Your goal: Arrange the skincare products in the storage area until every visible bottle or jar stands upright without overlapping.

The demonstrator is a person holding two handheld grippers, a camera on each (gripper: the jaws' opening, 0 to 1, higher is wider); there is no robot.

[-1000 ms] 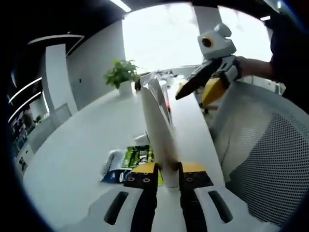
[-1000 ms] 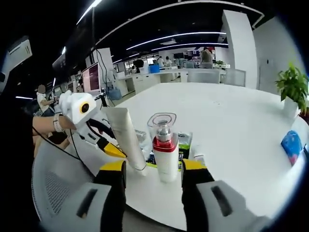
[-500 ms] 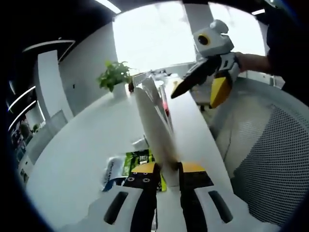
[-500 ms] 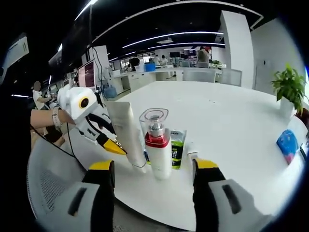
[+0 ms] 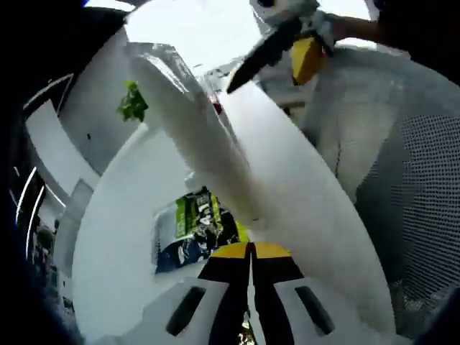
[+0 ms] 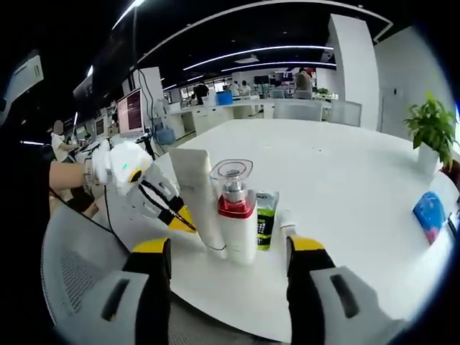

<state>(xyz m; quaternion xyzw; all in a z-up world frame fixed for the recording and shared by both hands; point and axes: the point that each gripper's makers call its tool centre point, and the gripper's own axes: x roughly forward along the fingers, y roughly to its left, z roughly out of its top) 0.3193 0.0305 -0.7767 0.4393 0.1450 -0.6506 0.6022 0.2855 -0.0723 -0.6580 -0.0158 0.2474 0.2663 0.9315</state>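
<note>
Left gripper (image 5: 249, 248) clamped low on the white tube (image 5: 194, 136), jaws nearly shut around its base, tube leaning away and up from the jaws. Right gripper (image 6: 228, 248) spread wide and empty, just short of the red-collared pump bottle (image 6: 235, 215), which stands upright ahead between the jaws, touching or almost touching the tube (image 6: 203, 201). Green sachets (image 6: 265, 215) flat just beyond. Risk: tilted tube tipping against the bottle on release, knocking both over near the table edge. White table (image 6: 345, 180), mesh chair (image 6: 72, 273) below, open office with plant (image 6: 433, 126) far right.
</note>
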